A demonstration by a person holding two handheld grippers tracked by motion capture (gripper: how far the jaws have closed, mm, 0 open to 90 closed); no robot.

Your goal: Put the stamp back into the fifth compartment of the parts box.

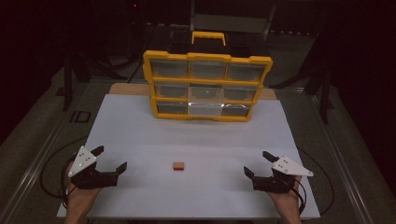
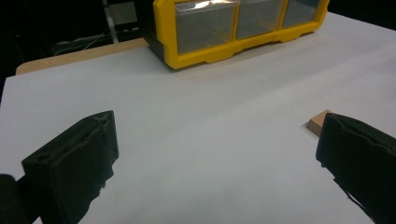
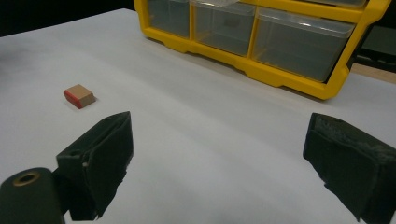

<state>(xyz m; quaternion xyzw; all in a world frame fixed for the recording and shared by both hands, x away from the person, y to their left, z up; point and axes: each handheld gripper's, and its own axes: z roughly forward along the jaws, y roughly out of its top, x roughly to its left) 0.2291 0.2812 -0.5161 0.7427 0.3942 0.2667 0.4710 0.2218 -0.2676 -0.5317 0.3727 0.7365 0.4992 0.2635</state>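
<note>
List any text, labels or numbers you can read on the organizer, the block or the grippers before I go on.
None can be read.
Yellow plastic drawer organizer with clear drawers: no label or brand visible on its frame or drawer fronts.
Small tan wooden block with a red edge: plain faces, no marking.
Left hand-held gripper and right hand-held gripper: grey plates show only small dots, no lettering.
White table surface: blank.

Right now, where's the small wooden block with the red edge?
In the high view, the small tan wooden block with a red edge lies on the white sheet, between the left claw and right claw.
</note>
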